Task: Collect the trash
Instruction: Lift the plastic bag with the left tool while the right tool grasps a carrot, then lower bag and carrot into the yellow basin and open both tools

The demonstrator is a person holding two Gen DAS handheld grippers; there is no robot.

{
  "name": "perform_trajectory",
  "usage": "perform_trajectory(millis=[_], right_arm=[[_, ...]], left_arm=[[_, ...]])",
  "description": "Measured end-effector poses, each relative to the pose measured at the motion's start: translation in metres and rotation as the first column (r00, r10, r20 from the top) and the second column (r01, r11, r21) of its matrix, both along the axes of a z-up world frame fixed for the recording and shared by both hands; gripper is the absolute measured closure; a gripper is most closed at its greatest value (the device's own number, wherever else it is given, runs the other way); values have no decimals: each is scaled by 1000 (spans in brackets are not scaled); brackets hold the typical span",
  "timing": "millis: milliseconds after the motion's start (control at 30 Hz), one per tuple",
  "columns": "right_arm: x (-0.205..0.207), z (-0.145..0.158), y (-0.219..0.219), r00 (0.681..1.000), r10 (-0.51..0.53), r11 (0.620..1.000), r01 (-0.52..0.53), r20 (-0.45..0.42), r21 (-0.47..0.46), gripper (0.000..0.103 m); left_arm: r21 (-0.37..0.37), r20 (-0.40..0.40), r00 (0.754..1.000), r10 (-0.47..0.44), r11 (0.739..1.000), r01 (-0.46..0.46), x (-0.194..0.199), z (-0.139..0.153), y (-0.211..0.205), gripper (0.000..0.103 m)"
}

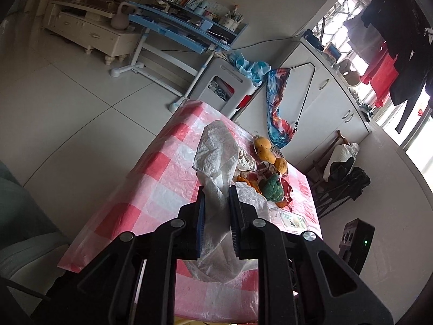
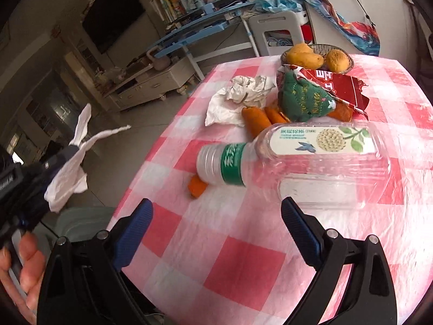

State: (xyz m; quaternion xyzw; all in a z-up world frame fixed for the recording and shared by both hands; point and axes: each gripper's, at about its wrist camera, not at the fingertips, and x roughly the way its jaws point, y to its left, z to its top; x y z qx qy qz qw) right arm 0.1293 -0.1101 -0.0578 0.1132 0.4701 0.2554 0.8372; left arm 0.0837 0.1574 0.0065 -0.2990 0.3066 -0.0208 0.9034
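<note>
tissue (image 1: pixel 216 162) pinched by left gripper (image 1: pixel 216 192) beyond table edge (image 2: pixel 151 146).

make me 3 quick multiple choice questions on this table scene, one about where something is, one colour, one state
1. Where does the plastic bottle lie?
A. in the basket
B. on its side on the table
C. on the floor

2. What colour is the tablecloth?
A. pink and white check
B. plain blue
C. green stripes

3. What state is the left claw in?
A. open, empty
B. shut on a white tissue
C. shut on the bottle

Answers: 1 B, it lies flat ahead of the open right claw. 2 A, checks show in both views. 3 B, the white tissue is pinched between its fingers.
</note>
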Motion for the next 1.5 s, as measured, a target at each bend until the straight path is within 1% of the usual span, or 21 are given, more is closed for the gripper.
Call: perform_trajectory(millis=[100, 167, 267, 333, 400, 433, 500, 567, 600, 633, 667, 733, 867, 967, 1067, 1267, 1367, 1500], right_arm=[[-8, -8, 32, 996, 93, 995, -94, -15, -19, 12], [-11, -11, 49, 993, 116, 993, -116, 0, -35, 13], [-3, -17, 63, 996, 87, 996, -87, -8, -23, 13], [7, -17, 67, 998, 61, 998, -61, 6, -27, 14], [19, -16, 71, 999, 39, 999, -38, 11, -38, 16], [24, -16, 73, 999, 32, 998, -31, 11, -54, 19], [34, -19, 79, 1000, 26, 994, -26, -3, -103, 26], [39, -20, 85, 999, 37, 988, -36, 2, -149, 41], [39, -20, 87, 999, 47, 984, -46, 5, -170, 44], [39, -20, 88, 998, 61, 982, -59, 2, -181, 56], [38, -20, 88, 998, 70, 977, -68, 4, -201, 70], [36, -21, 86, 996, 88, 972, -84, 5, -221, 84], [15, -14, 76, 992, 126, 971, -120, 15, -206, 87], [-8, -3, 66, 988, 151, 975, -142, 37, -171, 87], [-31, 8, 46, 987, 152, 982, -145, 46, -123, 87], [-76, 24, 1, 993, 114, 993, -112, 36, -41, 87], [-94, 27, -12, 994, 104, 994, -104, 25, -23, 87], [-120, 25, -26, 995, 99, 995, -99, 5, -5, 87]], left_arm=[[-20, 1, 1000, 7, 1000, -7, 1, -1, 3, 88], [-31, 1, 1000, 11, 999, -11, 1, -2, 4, 88], [-45, -1, 1000, 13, 999, -13, 2, -3, 5, 88], [-50, 1, 1000, 12, 999, -12, 2, -2, 5, 88], [-54, 4, 1000, 15, 998, -14, 2, -1, 5, 88], [-59, 5, 1000, 16, 998, -16, 3, -1, 6, 88], [-68, 5, 1000, 21, 997, -21, 3, -2, 8, 88], [-76, 6, 1000, 28, 997, -27, 3, -2, 10, 88], [-80, 7, 999, 31, 996, -30, 3, -1, 11, 88], [-83, 8, 999, 33, 996, -32, 3, -1, 12, 88], [-85, 8, 999, 33, 996, -32, 3, -2, 13, 88], [-83, 8, 999, 32, 996, -31, 3, -2, 13, 88], [-67, 8, 1000, 22, 998, -21, 4, -1, 10, 88], [-46, 9, 1000, 17, 999, -17, 4, 0, 6, 88], [-13, 10, 1000, 12, 1000, -12, 3, 1, 0, 88], [85, 17, 1000, -10, 996, 8, -2, 6, -17, 88], [144, 35, 999, -28, 989, 23, -7, 11, -27, 88], [194, 53, 997, -54, 980, 43, -18, 16, -38, 88]])
